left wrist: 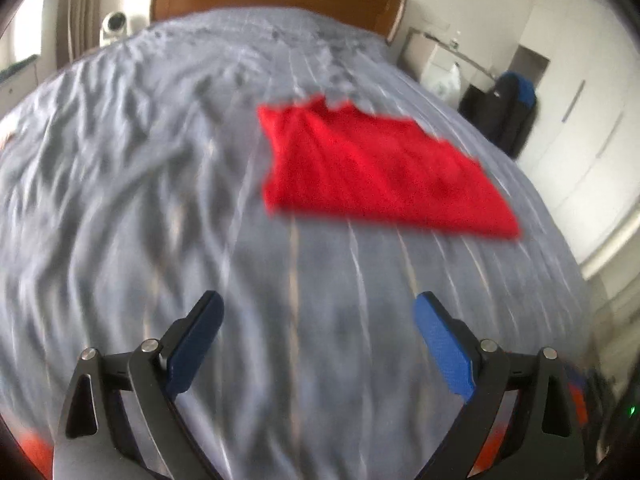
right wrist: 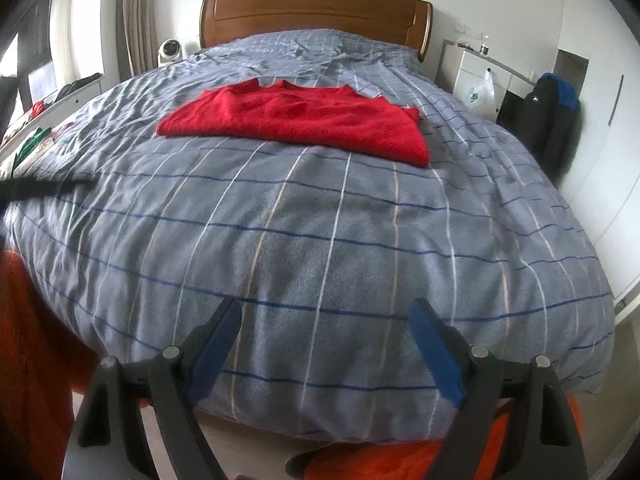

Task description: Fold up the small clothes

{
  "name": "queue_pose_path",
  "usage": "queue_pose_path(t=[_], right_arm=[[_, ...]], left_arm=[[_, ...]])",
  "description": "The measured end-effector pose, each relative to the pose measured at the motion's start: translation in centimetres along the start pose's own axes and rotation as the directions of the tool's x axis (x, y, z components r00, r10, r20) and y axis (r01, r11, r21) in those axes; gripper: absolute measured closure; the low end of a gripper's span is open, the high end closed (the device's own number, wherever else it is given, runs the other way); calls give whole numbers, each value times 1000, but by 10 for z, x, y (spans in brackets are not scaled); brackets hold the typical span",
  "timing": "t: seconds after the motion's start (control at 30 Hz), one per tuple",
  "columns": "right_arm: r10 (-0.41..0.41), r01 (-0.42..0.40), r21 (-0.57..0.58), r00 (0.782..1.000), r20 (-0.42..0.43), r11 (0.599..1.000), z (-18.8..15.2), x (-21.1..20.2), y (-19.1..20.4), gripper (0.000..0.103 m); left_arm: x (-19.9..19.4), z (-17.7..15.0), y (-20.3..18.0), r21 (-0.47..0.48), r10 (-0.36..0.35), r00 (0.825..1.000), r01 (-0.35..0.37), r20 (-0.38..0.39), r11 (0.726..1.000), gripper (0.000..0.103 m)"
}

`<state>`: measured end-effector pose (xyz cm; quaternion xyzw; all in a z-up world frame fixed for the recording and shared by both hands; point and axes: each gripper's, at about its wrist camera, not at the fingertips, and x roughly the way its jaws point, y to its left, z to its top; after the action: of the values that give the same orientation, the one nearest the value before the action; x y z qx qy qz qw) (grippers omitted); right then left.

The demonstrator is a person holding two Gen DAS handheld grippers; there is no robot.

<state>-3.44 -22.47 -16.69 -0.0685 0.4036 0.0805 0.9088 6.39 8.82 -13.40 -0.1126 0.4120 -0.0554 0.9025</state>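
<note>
Shirt: I see one red shirt (right wrist: 296, 118) flat on the bed (right wrist: 320, 240), well ahead of both grippers.
Left gripper (left wrist: 318, 304): fingers wide apart, empty.
Right gripper (right wrist: 326, 310): fingers wide apart, empty.

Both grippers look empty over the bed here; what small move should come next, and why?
Probably bring both grippers forward to the near edge of the red garment. It lies flat on the checked duvet, well ahead of the left gripper and right gripper, whose jaws stand open and empty.
</note>
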Motion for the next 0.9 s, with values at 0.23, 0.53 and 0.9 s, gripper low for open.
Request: queue_pose_path(t=[0.23, 0.53, 0.9], right_arm=[[4, -3, 25, 1000, -11, 1000, -5, -1, -9, 18], [-16, 16, 46, 1000, 2, 999, -11, -7, -22, 18], [-9, 5, 91, 999, 37, 996, -7, -12, -31, 18]], left_arm=[[87, 54, 18, -57, 7, 998, -11, -65, 998, 75], [82, 30, 21, -76, 32, 996, -38, -83, 996, 93], [27, -3, 23, -17, 142, 990, -142, -17, 990, 17]])
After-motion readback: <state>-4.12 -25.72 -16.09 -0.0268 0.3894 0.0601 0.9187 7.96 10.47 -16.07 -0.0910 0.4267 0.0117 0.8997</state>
